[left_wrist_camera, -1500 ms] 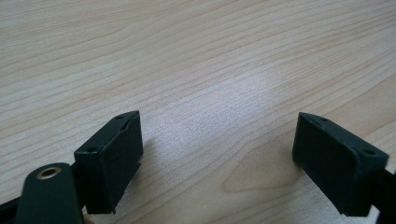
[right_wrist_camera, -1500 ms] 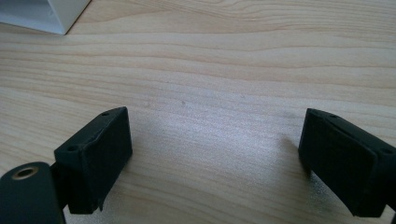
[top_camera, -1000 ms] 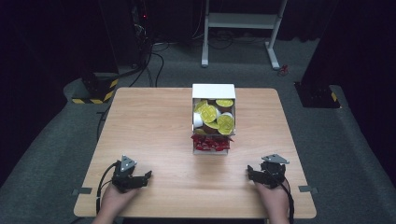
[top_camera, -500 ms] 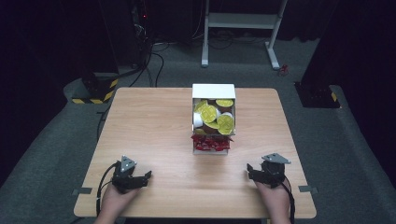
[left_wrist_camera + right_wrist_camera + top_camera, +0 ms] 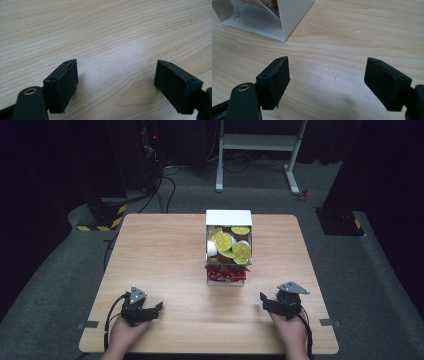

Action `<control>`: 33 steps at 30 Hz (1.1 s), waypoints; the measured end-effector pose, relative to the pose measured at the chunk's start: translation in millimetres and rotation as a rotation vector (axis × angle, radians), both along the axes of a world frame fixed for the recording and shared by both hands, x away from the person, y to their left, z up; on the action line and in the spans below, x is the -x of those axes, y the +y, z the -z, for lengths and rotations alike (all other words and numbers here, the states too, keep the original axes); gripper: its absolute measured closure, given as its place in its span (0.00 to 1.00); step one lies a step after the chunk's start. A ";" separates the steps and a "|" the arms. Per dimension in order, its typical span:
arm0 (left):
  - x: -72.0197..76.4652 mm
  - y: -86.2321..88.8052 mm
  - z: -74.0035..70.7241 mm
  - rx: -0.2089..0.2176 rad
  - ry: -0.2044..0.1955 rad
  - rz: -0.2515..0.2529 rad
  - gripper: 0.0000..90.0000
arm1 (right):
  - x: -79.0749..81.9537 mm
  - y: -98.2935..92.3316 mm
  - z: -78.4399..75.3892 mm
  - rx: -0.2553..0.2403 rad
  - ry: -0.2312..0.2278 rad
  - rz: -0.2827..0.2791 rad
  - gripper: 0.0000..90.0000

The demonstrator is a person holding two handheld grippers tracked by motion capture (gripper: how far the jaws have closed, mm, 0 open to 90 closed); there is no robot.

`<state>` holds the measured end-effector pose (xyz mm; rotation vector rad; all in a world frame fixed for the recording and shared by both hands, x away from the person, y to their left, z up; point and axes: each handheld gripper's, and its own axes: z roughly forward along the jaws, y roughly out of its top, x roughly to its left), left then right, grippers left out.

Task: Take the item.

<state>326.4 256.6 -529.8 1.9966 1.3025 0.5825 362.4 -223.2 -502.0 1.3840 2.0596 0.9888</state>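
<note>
Resting on the counter (image 5: pixel 165 250), left claw (image 5: pixel 156 307) at 7 o'clock and right claw (image 5: pixel 264 298) at 5 o'clock gaped apart, box (image 5: pixel 229 220) at centre.

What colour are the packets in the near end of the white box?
Red, the packets at the near end of the white box; the high view shows them best.

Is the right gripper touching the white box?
Apart. In the right gripper view, bare table lies between the open right gripper and the white box. The high view shows the same gap.
</note>
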 end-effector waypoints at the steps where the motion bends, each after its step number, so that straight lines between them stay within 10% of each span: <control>1: -0.2 -0.5 0.2 -0.004 0.001 0.009 0.17 | 0.0 1.5 -0.5 0.001 -0.003 -0.002 0.23; 33: -0.3 0.6 -0.3 -0.007 0.006 0.027 0.16 | 13.3 30.2 -21.5 -0.075 -0.044 -0.068 0.40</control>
